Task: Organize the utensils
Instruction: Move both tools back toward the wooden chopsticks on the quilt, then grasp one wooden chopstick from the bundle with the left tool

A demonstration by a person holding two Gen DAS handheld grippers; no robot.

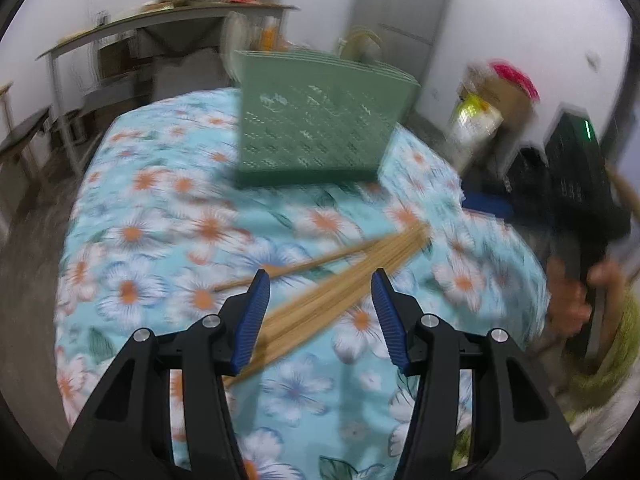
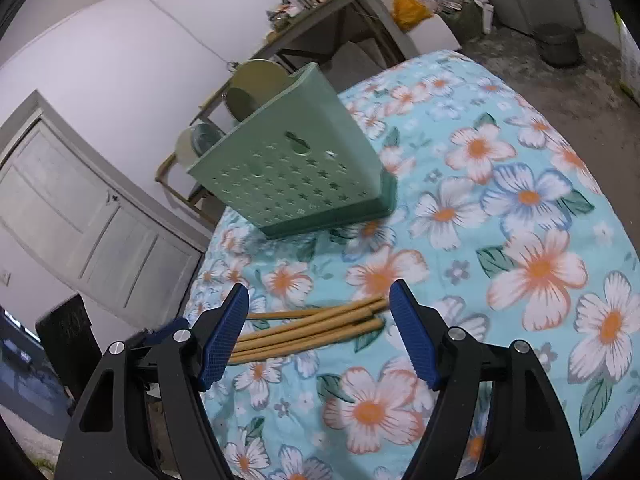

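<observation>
A bundle of bamboo chopsticks [image 1: 340, 276] lies slantwise on the floral tablecloth [image 1: 160, 208], with one stick splayed off to the left. My left gripper [image 1: 320, 280] hovers over it, open, its blue pads on either side of the bundle and not pressing it; this view is blurred. In the right wrist view the chopsticks [image 2: 312, 328] lie across the gap of my right gripper [image 2: 318, 288], which is open wide above their ends. The green perforated utensil holder [image 1: 312, 120] [image 2: 296, 168] stands upright farther back on the table.
A hand [image 1: 568, 300] on the other gripper's black body shows at the right of the left wrist view. Beyond the table are a cluttered shelf table [image 1: 168, 20], a grey fridge [image 1: 404, 4], a dish rack with plates [image 2: 240, 92], a panelled door [image 2: 80, 208] and a dark bin [image 2: 558, 44].
</observation>
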